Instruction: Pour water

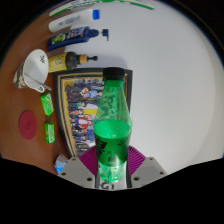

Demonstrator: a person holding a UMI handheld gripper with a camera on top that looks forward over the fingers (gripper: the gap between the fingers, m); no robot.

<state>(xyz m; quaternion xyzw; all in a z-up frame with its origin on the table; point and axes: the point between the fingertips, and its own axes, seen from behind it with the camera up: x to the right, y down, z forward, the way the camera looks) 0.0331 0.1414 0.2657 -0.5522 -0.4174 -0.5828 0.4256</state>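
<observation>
Hand-held gripper [110, 168] w/ magenta pads is closed on the lower body of a translucent green plastic bottle w/ green screw cap [112, 125], both fingers pressing its sides, so the bottle is carried, not resting; it stands upright btwn the fingers, cap still on, prob held vertical so nothing spills before the pour. Grip sits low, below the label, which I judge leaves the neck free to tip fwd. Behind the bottle, on the white table [175, 90], a colourful printed picture book or box [82, 105] lies flat. Beside it nr the table's left edge: small green packet [46, 103], round red disc [29, 124], white cup or bowl [34, 66]. Along the far edge lie a dark blue-capped tube-like item [75, 38] & other white/green packs, too small to ID. No obvious receiving vessel except maybe the white cup
</observation>
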